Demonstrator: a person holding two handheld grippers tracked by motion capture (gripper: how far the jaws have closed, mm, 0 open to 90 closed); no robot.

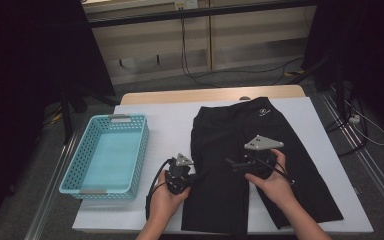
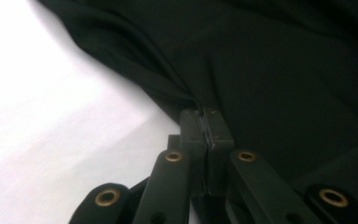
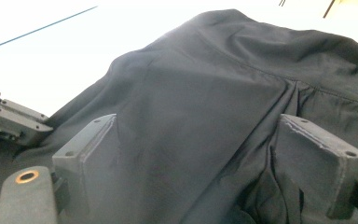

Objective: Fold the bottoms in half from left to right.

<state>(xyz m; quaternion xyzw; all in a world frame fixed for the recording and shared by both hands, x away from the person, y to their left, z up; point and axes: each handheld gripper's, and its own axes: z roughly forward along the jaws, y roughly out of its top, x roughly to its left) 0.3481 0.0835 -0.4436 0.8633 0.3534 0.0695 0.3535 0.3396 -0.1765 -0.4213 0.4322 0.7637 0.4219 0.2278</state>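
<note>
White sheeting [image 1: 160,115] covers the tabletop I work at, with a wooden edge at its far side and dark floor and cables beyond. Spread across that sheet, under and ahead of both my claws, lies the pair of black, smooth-fabric shorts [image 1: 230,130], waistband toward the far edge with a small pale logo near it, legs running back toward me. Well off to the left of my left claw sits a turquoise perforated plastic basket [image 1: 135,150] with grey handle clips.

My right claw [image 1: 232,164] hovers over the middle of the shorts, near the crotch seam, with its grey three-cornered plate on top. Its jaws stand wide apart (the right gripper view has one pad on each side, dark cloth between and below), and whether the pads touch the fabric I cannot tell.

My left claw [image 2: 206,122] sits at the shorts' left border, where black cloth meets white sheet. Its jaws are pressed together and clenched on the hem of the shorts, a thin fold of fabric pinched between the pads.
</note>
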